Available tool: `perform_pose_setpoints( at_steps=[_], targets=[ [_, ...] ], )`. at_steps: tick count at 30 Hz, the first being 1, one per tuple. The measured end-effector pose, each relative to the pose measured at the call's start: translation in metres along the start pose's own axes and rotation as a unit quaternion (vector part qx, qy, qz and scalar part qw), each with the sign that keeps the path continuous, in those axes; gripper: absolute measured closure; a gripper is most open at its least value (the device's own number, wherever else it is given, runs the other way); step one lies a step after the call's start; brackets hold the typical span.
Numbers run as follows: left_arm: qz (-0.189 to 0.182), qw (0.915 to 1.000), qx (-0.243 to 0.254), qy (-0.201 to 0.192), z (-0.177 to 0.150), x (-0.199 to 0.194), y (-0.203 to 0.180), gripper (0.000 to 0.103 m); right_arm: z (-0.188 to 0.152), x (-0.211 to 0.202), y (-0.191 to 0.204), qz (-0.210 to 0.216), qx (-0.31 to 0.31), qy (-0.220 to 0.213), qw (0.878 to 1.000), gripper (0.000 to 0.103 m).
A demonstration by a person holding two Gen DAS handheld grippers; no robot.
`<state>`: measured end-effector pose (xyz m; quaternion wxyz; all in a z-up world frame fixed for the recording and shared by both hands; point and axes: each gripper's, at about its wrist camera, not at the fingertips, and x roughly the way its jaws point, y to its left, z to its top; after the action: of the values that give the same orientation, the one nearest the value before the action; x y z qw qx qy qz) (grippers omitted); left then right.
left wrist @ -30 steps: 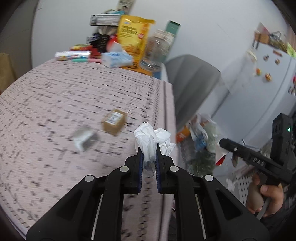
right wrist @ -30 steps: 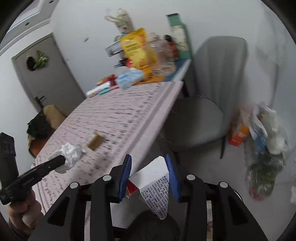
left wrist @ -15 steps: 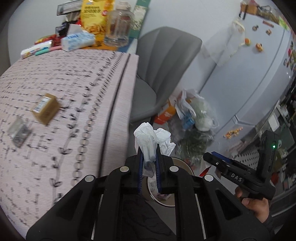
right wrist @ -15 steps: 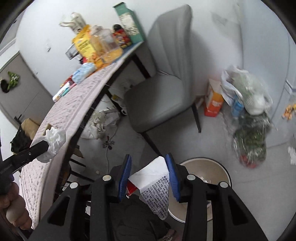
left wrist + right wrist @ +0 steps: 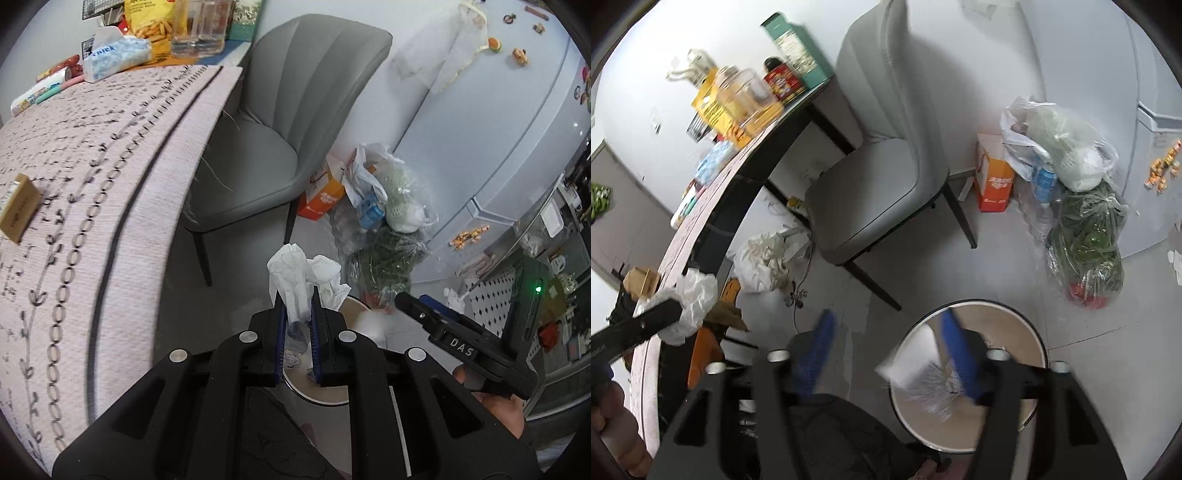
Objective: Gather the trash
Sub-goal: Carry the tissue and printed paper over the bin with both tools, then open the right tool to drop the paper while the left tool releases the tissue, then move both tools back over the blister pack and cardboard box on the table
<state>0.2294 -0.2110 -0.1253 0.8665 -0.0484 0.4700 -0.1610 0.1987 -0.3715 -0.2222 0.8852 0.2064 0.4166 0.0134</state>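
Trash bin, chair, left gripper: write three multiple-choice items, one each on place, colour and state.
1. The trash bin stands: A on the table; B on the floor; C on a shelf.
2. The chair is: A red; B grey; C yellow.
3. The left gripper is: A open and empty; B shut on a box; C shut on the tissue.
Key: B, floor surrounds the bin's rim; B, seat and back are both grey; C, the jaws pinch the crumpled white tissue.
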Motion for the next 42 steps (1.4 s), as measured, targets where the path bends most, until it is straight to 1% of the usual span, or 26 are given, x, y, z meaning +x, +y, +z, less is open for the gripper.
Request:
perform_pose_setpoints(
  at_steps=[6,10,11,13,18,20,21,22,23,24,25,28,29,31,33,35,39,42],
  targets=[
    [-0.006,0.9998,0.008,0.014,0.000,0.017,-0.011,0.091,0.000,-0.006,-0.024,-0.012,0.017,-0.004,1.000,0.036],
    [-0.016,0.9994,0.012,0.027,0.000,0.028,-0.019,0.091,-0.001,-0.021,-0.038,-0.023,0.022,-0.010,0.999,0.032],
    [-0.020,0.9992,0.013,0.033,-0.001,0.032,-0.021,0.091,-0.001,-0.026,-0.042,-0.024,0.025,-0.012,0.999,0.030],
    [-0.028,0.9986,0.017,0.043,-0.002,0.040,-0.026,0.091,-0.001,-0.038,-0.049,-0.029,0.030,-0.020,0.999,0.029],
    [-0.067,0.9944,0.036,0.073,-0.007,0.066,-0.055,0.091,-0.005,-0.067,-0.063,-0.037,0.046,-0.038,0.998,0.028],
    [-0.074,0.9929,0.038,0.085,-0.009,0.074,-0.063,0.085,-0.007,-0.077,-0.067,-0.041,0.045,-0.043,0.997,0.028],
    [-0.085,0.9911,0.035,0.096,-0.011,0.079,-0.067,0.074,-0.007,-0.080,-0.068,-0.044,0.043,-0.044,0.997,0.028],
    [-0.098,0.9894,0.030,0.103,-0.012,0.082,-0.070,0.054,-0.008,-0.082,-0.069,-0.046,0.043,-0.043,0.997,0.028],
    [-0.107,0.9886,0.025,0.103,-0.012,0.084,-0.072,0.045,-0.009,-0.084,-0.072,-0.047,0.044,-0.042,0.997,0.028],
    [-0.108,0.9890,0.023,0.098,-0.014,0.084,-0.073,0.034,-0.010,-0.085,-0.073,-0.048,0.045,-0.040,0.997,0.028],
    [-0.109,0.9894,0.021,0.094,-0.014,0.083,-0.074,0.031,-0.010,-0.085,-0.075,-0.049,0.046,-0.039,0.997,0.028],
    [-0.123,0.9875,0.012,0.098,-0.013,0.083,-0.073,0.024,-0.009,-0.084,-0.076,-0.051,0.049,-0.034,0.997,0.028],
    [-0.126,0.9872,0.009,0.097,-0.013,0.080,-0.070,0.023,-0.009,-0.083,-0.075,-0.051,0.051,-0.031,0.997,0.028],
    [-0.128,0.9882,0.004,0.083,-0.011,0.070,-0.065,0.018,-0.008,-0.081,-0.071,-0.052,0.050,-0.029,0.997,0.028],
    [-0.120,0.9906,0.005,0.065,-0.006,0.057,-0.058,0.013,-0.006,-0.081,-0.060,-0.049,0.046,-0.029,0.997,0.028],
    [-0.107,0.9934,0.003,0.041,-0.002,0.040,-0.049,0.011,-0.004,-0.082,-0.049,-0.046,0.039,-0.031,0.998,0.027],
    [-0.097,0.9952,-0.011,0.001,0.006,0.007,-0.027,0.007,0.001,-0.085,-0.012,-0.035,0.013,-0.044,0.998,0.018],
    [-0.092,0.9950,-0.033,-0.017,0.010,-0.015,-0.008,0.006,0.004,-0.088,0.017,-0.026,-0.007,-0.053,0.998,0.011]
  ],
)
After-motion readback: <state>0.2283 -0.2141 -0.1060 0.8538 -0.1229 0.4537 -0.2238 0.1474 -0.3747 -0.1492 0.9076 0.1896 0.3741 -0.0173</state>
